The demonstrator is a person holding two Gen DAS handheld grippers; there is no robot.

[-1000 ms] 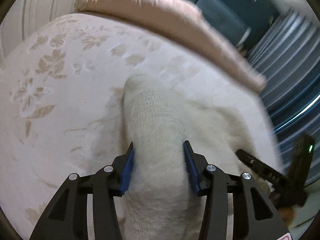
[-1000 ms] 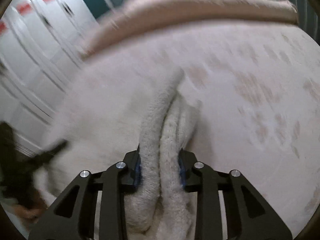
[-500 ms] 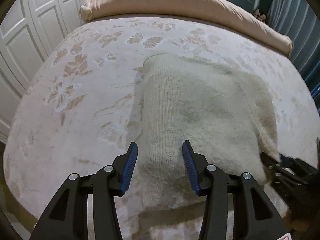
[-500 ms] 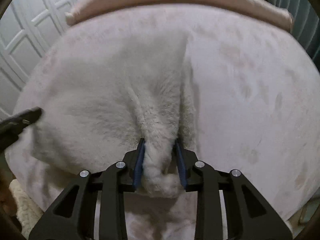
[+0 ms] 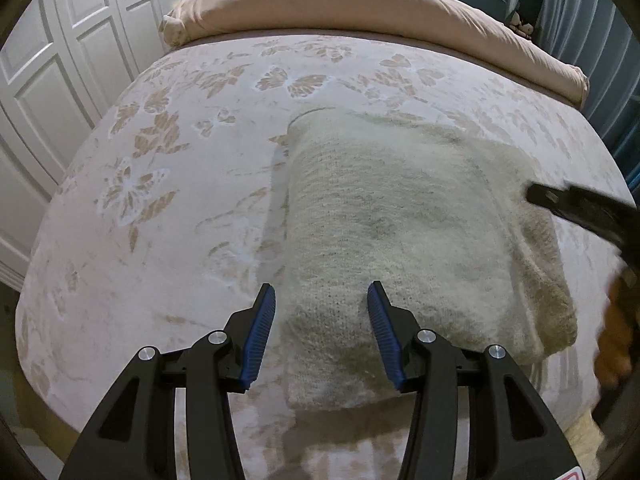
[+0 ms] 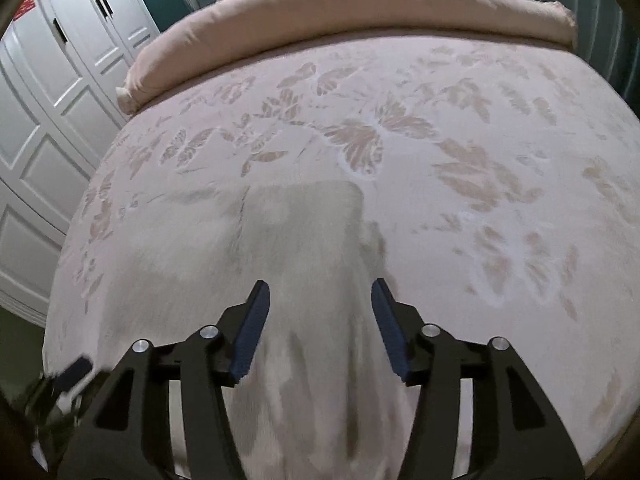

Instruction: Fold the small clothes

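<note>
Now we've just let go: the right gripper [image 6: 320, 328], clamped on a bunched fold half a second ago, is opening, its pads clear of the fabric between them. The left gripper [image 5: 321, 330] stands released too. The cream knit garment [image 5: 400, 240] lies folded on the near right of the bedspread [image 5: 180, 184], so this fold looks placed.

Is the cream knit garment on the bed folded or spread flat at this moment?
Folded. The cream knit garment lies on the bed as a compact block, with a doubled layer showing along its right edge.
</note>
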